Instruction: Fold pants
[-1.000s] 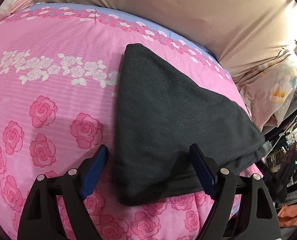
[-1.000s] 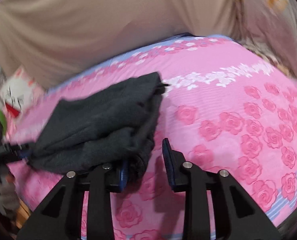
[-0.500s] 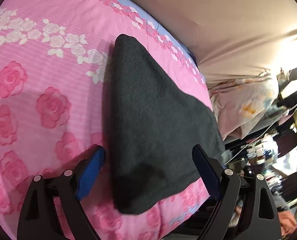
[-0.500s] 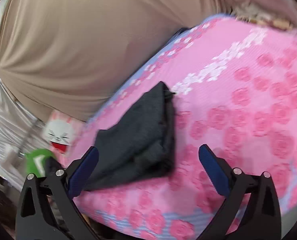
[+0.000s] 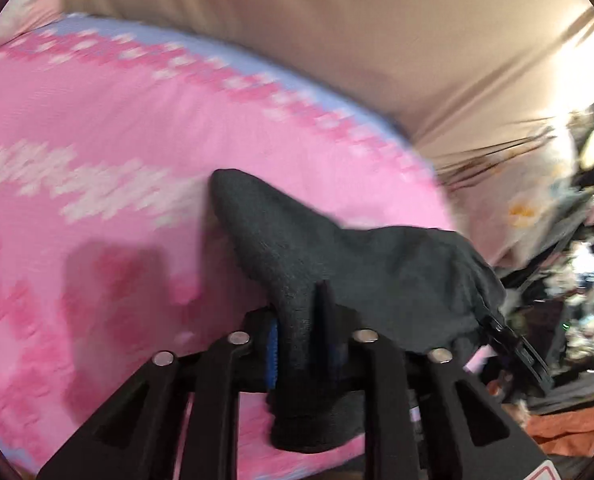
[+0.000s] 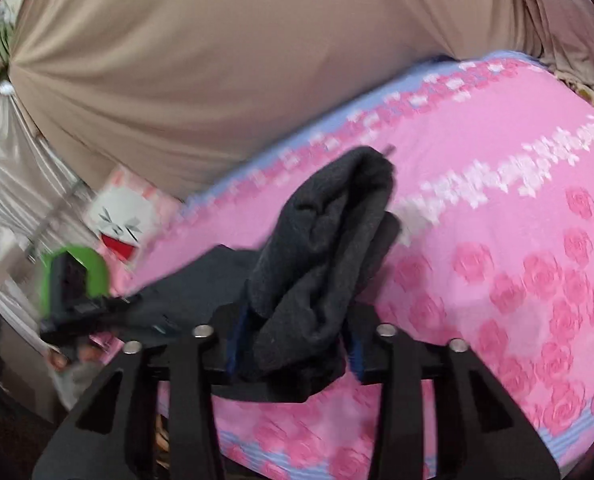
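Note:
The dark grey folded pants lie on the pink rose bedsheet near its front edge. My left gripper is shut on the near corner of the pants, cloth bunched between its blue pads. In the right wrist view my right gripper is shut on the other near end of the pants, which rise in a thick bundle above the sheet. The left gripper also shows in the right wrist view at the left, holding the far corner. Both views are motion-blurred.
A beige curtain hangs behind the bed. A cartoon-face pillow lies at the bed's left end. A floral pillow and cluttered shelves stand to the right of the bed.
Both grippers were open around the pants' near edge half a second ago; now both have shut on the cloth and lifted the near edge off the sheet.

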`<action>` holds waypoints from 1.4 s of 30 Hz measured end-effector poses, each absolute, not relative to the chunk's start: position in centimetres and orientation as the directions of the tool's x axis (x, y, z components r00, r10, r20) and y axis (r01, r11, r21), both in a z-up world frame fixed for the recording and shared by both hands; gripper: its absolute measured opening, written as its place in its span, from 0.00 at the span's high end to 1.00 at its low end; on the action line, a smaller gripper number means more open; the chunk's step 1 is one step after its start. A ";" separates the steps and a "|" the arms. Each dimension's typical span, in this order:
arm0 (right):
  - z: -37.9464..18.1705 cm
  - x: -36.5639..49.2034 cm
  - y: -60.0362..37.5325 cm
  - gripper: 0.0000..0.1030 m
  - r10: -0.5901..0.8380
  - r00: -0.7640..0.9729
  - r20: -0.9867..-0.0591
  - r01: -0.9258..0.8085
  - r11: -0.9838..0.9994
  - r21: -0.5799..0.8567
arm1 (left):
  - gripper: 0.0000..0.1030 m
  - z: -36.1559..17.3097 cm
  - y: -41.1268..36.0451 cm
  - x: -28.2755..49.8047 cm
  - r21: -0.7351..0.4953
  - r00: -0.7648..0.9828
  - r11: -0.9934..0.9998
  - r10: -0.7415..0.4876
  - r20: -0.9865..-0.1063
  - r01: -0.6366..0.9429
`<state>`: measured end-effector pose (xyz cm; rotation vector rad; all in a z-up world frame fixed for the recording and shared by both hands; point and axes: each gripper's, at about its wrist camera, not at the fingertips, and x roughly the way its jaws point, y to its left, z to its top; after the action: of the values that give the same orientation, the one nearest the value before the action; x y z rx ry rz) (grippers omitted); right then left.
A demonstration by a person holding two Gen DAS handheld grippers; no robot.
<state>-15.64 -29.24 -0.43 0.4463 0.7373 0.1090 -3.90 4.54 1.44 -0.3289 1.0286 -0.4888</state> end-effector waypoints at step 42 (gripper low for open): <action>-1.9 -14.5 -22.5 0.42 0.091 0.736 -0.670 0.057 0.979 0.195 | 0.35 -3.3 -5.6 -3.9 0.026 0.585 0.968 -0.130 -0.801 0.250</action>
<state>-14.54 -22.51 -1.89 0.2091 0.7443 0.0186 -3.88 -5.55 -3.26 0.1410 0.9205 -0.2221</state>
